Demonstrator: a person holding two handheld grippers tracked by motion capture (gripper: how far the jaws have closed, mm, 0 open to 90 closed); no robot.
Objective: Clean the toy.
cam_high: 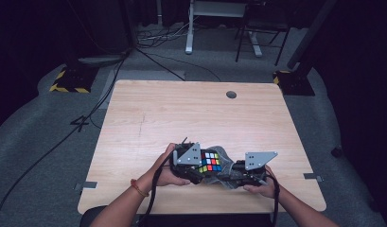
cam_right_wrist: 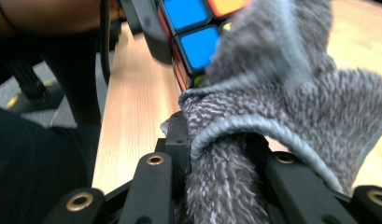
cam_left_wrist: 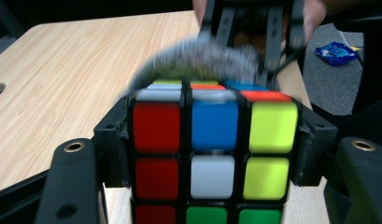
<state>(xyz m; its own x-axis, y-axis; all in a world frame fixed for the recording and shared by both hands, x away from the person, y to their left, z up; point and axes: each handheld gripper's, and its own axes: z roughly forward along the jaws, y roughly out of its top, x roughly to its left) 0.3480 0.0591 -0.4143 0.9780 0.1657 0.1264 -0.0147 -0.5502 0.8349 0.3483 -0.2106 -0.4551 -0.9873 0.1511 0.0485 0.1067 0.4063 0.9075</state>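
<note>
Wiping looks like the step in hand: the puzzle cube (cam_left_wrist: 212,154), with its coloured stickers, is clamped between the jaws of the left hand-held gripper (cam_left_wrist: 212,140), which press on its two sides, and it is held just above the near edge of the surface (cam_high: 181,113), between the person's two hands. A grey cloth (cam_right_wrist: 282,116) lies against the cube's far face; in the left gripper view it shows blurred over the cube's top edge. The right hand-held gripper (cam_right_wrist: 221,154) is closed on a bunched fold of that cloth, with the rest draping over its jaws toward the cube.

As a judgement, the cleaning is under way rather than finished. The next move calls for drawing the cloth across a face while the left grip stays firm, then perhaps turning the cube to offer another side.

Outward, the pale wooden surface has a small round cable hole (cam_high: 231,94) near its far edge. Around it lies grey carpet (cam_high: 35,137) with trailing cables, dark stand bases marked in yellow and black (cam_high: 68,80), and a white desk frame (cam_high: 191,28) in the dim background.
</note>
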